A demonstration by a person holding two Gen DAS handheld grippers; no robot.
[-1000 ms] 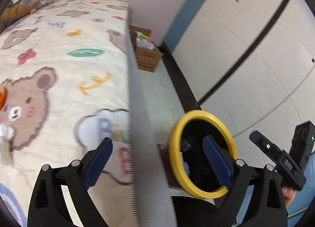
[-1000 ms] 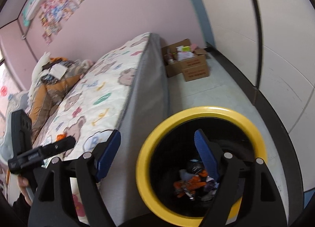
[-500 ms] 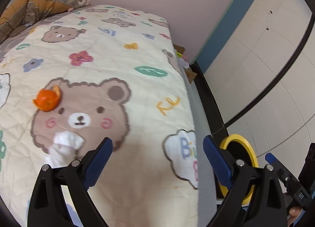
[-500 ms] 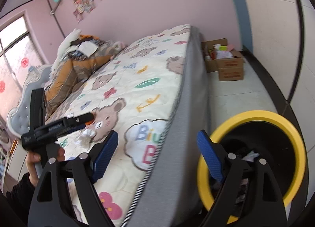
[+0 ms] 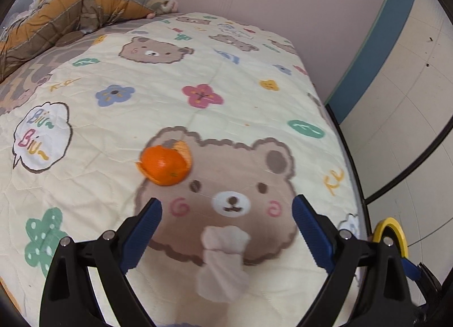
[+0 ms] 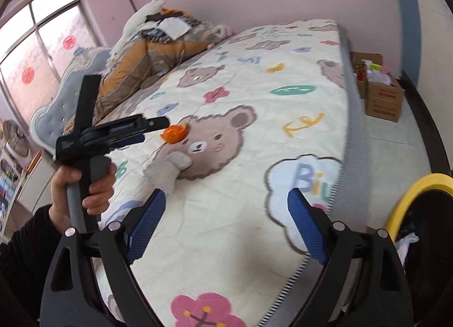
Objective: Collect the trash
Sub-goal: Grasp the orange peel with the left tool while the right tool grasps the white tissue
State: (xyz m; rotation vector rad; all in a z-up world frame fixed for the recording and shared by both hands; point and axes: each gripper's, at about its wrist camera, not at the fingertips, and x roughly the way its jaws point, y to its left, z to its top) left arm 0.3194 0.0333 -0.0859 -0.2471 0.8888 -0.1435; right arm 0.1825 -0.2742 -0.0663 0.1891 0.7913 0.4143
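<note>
"Biu Biu~" on bedspread [image 5: 175, 106] (cloud print)

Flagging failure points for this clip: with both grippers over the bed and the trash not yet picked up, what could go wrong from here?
1. The orange peel is a hollow, curled shell; the left gripper may crush it or nudge it across the soft quilt.
2. The crumpled tissue is limp and could be pinched together with quilt fabric.
3. The bin stands on the floor beside the bed, so a loosely held piece may drop on the way.

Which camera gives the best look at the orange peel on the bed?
The left wrist view. The orange peel sits large and sharp near the middle, just ahead of the open left tool. In the right wrist view the peel is small, distant, and partly hidden behind the left tool's tip.
</note>
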